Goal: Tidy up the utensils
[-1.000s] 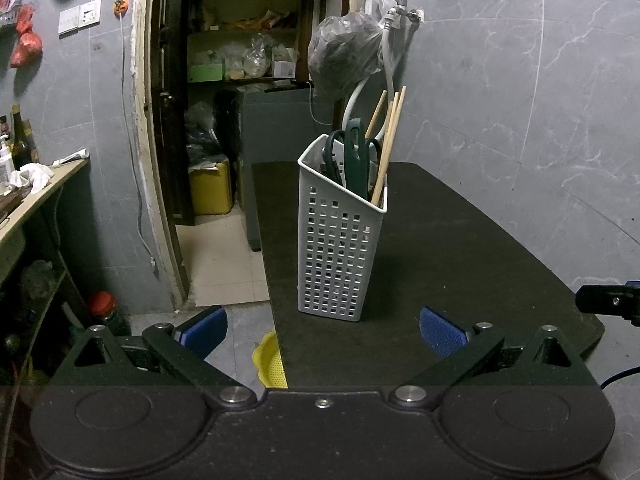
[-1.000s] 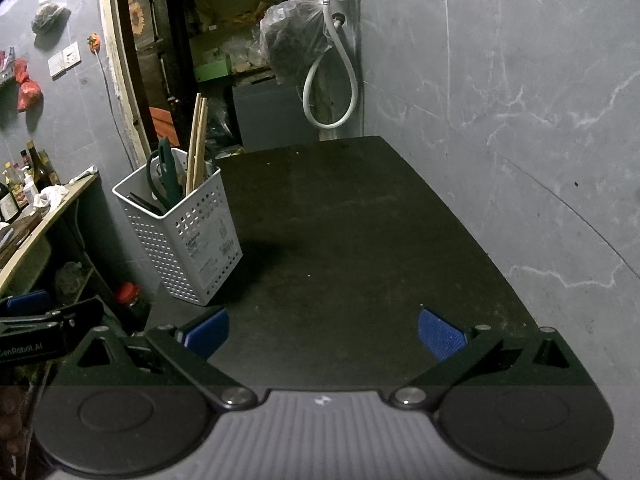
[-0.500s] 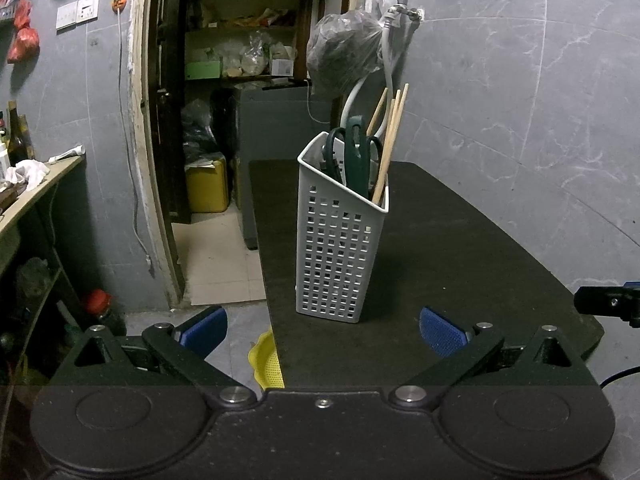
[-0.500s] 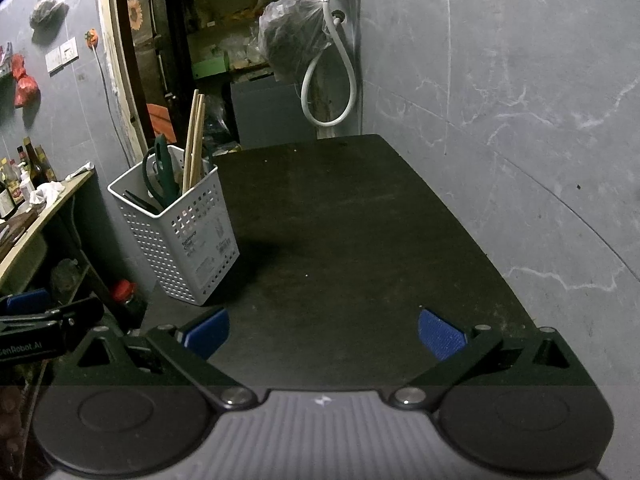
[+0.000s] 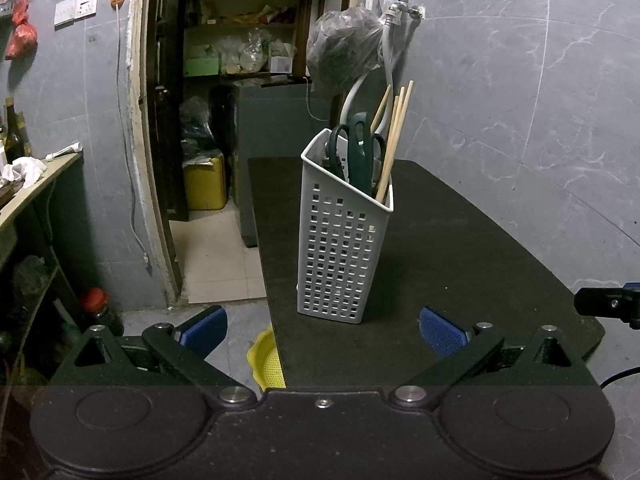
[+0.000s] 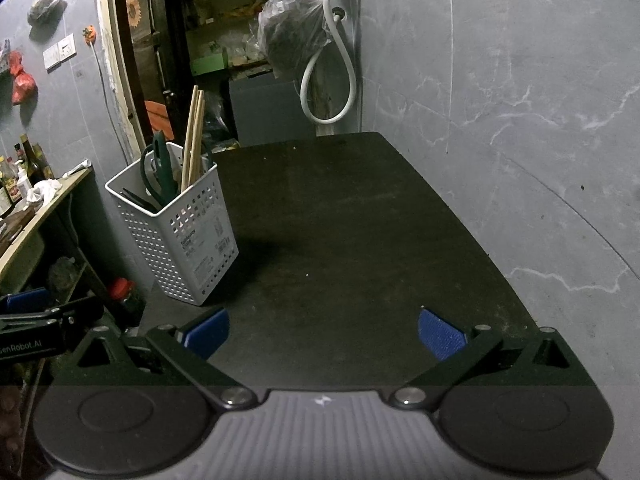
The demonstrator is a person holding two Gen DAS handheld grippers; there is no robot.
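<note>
Table (image 6: 360,220): dark top, set against a grey marbled wall.
Basket (image 5: 344,248): white, perforated, upright near the table's left edge.
Scissors (image 5: 358,152): green handles up, inside the basket.
Chopsticks (image 5: 394,140): leaning in the basket beside the scissors.
Left tool (image 5: 322,326): spread wide, holding nothing, facing the basket.
Right tool (image 6: 323,327): spread wide, holding nothing, over bare table.
</note>
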